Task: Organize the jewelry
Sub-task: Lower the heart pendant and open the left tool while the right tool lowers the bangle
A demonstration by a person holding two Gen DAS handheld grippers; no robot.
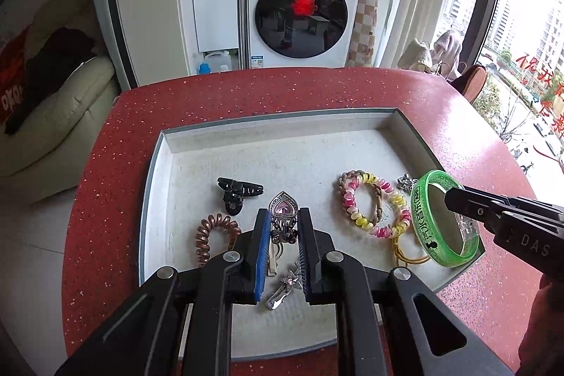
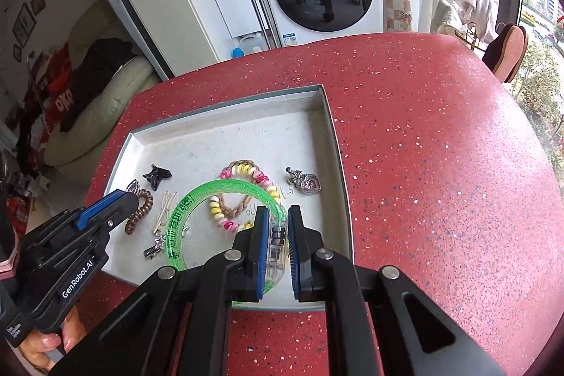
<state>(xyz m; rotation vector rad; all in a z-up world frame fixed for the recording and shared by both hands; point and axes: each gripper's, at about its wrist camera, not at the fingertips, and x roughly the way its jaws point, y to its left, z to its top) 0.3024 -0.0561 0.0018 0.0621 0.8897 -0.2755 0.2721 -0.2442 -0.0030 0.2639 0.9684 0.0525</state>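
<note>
My right claw [image 2: 275, 249] clamps the green bangle [image 2: 183, 210], printed with Chinese characters and "APP", above the tray [image 2: 331, 129]. My left claw [image 1: 283, 245], marked "GenRobot.AI", pinches the heart clip [image 1: 282, 210]. Behind stands a Panasonic washer [image 1: 303, 2].

Background: white front-loading washing machine [image 1: 299, 6], red-handled mop [image 1: 241, 9], cream sofa [image 1: 60, 115], and window [image 1: 528, 59]; foreground: red speckled table [image 2: 423, 129].

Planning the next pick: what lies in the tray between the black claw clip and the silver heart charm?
In the right wrist view, the pink-and-yellow coil bracelet lies between the black claw clip and the silver heart charm, with bare tray floor either side.
</note>
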